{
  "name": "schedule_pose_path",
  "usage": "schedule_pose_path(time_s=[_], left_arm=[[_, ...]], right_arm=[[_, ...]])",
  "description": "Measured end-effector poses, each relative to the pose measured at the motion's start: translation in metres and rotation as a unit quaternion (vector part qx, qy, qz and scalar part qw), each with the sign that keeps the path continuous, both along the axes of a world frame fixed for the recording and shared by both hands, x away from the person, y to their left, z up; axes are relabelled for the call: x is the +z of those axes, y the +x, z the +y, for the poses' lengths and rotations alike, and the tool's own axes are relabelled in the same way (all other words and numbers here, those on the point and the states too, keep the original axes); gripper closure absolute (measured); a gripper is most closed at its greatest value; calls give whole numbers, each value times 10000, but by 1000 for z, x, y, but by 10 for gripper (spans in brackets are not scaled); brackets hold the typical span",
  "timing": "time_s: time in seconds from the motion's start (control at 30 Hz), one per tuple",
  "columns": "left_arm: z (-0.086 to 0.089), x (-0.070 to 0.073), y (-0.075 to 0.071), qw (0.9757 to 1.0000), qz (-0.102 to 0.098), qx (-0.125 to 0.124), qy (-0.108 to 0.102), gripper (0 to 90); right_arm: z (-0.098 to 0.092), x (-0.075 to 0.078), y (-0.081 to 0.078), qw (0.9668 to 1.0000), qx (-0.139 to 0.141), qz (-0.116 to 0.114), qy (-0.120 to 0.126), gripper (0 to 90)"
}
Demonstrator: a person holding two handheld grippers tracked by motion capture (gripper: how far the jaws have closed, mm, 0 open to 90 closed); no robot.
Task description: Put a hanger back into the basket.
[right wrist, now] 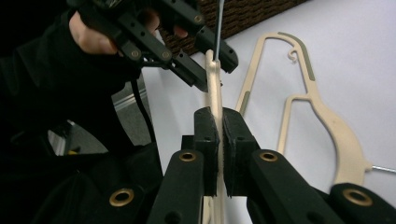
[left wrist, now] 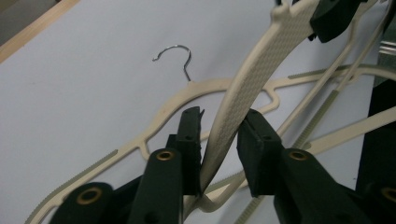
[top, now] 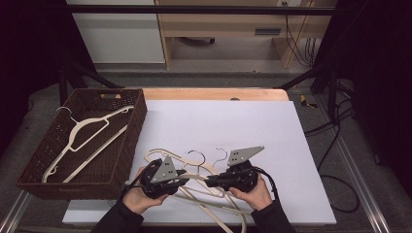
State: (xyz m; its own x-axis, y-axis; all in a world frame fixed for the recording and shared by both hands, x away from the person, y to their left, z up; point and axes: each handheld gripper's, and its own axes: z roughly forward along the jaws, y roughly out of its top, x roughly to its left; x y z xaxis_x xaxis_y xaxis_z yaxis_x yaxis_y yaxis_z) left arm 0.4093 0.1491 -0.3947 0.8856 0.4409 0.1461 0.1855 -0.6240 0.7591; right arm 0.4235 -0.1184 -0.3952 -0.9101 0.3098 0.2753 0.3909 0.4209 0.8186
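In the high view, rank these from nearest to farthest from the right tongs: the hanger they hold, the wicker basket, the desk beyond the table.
1. Hanger, clamped in the right tongs.
2. Wicker basket, off to the left.
3. Desk, far behind the table.

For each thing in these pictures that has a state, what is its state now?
right gripper: shut on the lifted hanger.
left gripper: open, jaws around the same hanger, pads not pressing.
lifted hanger: raised off the table, held at one end.
second hanger: lying flat on the white board.
basket: on the table's left, holding one hanger.
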Motion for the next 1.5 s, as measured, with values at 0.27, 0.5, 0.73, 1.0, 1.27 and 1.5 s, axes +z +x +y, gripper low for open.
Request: schedule_pose_path(time_s=[0.27,0.5,0.73,1.0,1.27,1.5], left_arm=[[2,8,4,9996,182,-114,-192,541],[-1,7,5,9990,316,-286,-160,653],[-4,8,3,9992,310,-263,50,701],[-8,8,-1,9985,434,-338,14,800],[-10,9,-5,9984,498,-188,-204,860],[0,16,-4,9974,442,142,-545,861]], right_arm=[[3,5,-3,9997,70,-212,-92,866],[5,7,-4,9995,138,-287,-61,866],[5,6,-4,9993,129,-336,-119,855],[3,6,-4,9955,-429,-823,-170,702],[-1,7,-4,9886,-947,-1167,-44,542],[-29,11,-7,9807,-1474,-1277,168,367]])
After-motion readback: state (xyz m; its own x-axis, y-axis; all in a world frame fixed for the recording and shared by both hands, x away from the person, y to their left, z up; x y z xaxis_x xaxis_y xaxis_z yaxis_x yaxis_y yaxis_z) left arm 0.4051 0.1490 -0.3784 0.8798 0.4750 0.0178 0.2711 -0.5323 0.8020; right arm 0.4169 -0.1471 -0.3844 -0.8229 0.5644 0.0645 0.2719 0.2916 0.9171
